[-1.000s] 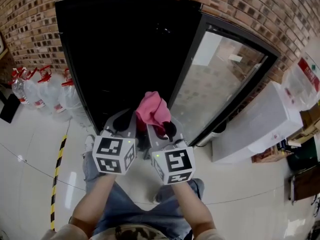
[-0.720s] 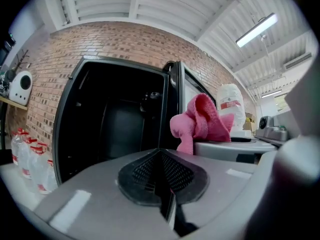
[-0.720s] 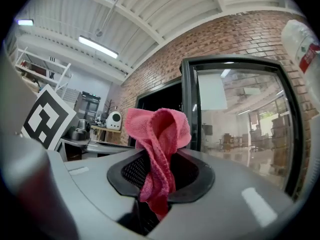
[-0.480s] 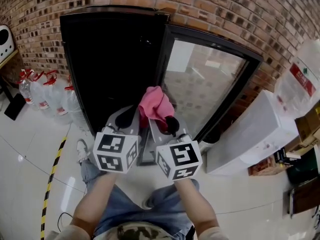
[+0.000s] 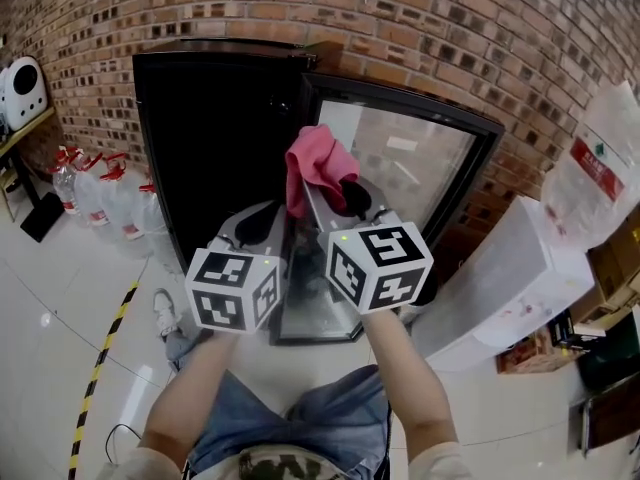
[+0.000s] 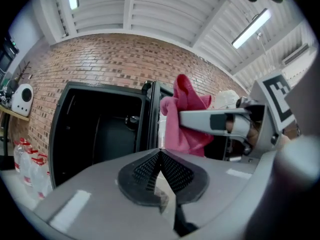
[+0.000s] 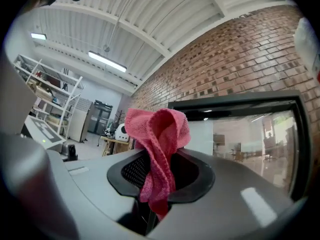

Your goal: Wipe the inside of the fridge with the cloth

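A black fridge (image 5: 215, 138) stands against the brick wall, its dark inside (image 6: 100, 134) showing and its glass door (image 5: 395, 183) swung open to the right. My right gripper (image 5: 322, 190) is shut on a pink cloth (image 5: 318, 163), held up in front of the door's hinge edge. That cloth (image 7: 157, 141) bunches out above the right gripper's jaws (image 7: 155, 176). My left gripper (image 5: 262, 226) sits lower and to the left, shut with nothing in it (image 6: 160, 169). The cloth (image 6: 187, 116) shows in the left gripper view as well.
Several water bottles (image 5: 95, 193) with red caps stand on the floor left of the fridge. A white cabinet (image 5: 500, 278) lies to the right of the door. A yellow-black floor tape (image 5: 100, 378) runs at the left. A white appliance (image 5: 25, 88) sits on a shelf far left.
My right gripper has risen with the cloth and moved nearer to the fridge door. The view has tilted up, so more brick wall shows. The left gripper stayed low.
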`<state>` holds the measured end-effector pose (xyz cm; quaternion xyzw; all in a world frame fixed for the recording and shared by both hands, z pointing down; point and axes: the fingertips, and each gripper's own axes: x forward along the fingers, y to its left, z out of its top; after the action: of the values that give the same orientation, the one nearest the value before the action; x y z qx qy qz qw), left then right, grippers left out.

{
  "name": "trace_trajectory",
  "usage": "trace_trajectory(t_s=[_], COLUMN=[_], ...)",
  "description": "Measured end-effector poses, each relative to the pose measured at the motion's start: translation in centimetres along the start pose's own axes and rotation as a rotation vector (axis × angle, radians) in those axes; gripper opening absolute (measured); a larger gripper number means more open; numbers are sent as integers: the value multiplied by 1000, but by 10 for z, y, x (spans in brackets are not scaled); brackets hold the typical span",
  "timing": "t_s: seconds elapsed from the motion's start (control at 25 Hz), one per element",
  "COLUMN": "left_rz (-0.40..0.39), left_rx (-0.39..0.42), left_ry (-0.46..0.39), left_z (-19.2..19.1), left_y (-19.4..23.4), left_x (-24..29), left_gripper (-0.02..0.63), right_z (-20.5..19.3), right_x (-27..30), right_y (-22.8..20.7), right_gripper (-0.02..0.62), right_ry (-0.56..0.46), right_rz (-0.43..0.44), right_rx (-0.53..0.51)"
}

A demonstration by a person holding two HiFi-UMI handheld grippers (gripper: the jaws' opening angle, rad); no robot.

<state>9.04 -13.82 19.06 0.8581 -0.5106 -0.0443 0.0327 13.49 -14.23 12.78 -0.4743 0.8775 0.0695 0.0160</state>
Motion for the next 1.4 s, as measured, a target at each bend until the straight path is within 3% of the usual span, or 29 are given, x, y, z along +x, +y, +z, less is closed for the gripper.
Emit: trace_trajectory(t_s=[0.4, 0.68, 1.04, 1.24, 1.4], left_rz=[-39, -55, -86, -102, -105], left_rx=[22, 29, 27, 16, 8], left_ry=[-17, 1, 27, 36, 40], left_z=[18, 7, -10, -17, -19], left_y=[-35, -51, -75, -86, -87], left_x=[7, 17, 33, 37, 37], left_gripper=[-5, -5, -5, -5, -5], right_z=[29, 18, 8, 4, 3], right_x=[15, -22, -94, -113, -118], right_y=[-44, -131, -253, -278, -268], right_gripper=[104, 104, 104, 104, 104], right_ry=[26, 46, 74, 101, 92], right_rz=[-9, -159, -420, -473, -459], right_rx=[0, -22, -42, -54, -54])
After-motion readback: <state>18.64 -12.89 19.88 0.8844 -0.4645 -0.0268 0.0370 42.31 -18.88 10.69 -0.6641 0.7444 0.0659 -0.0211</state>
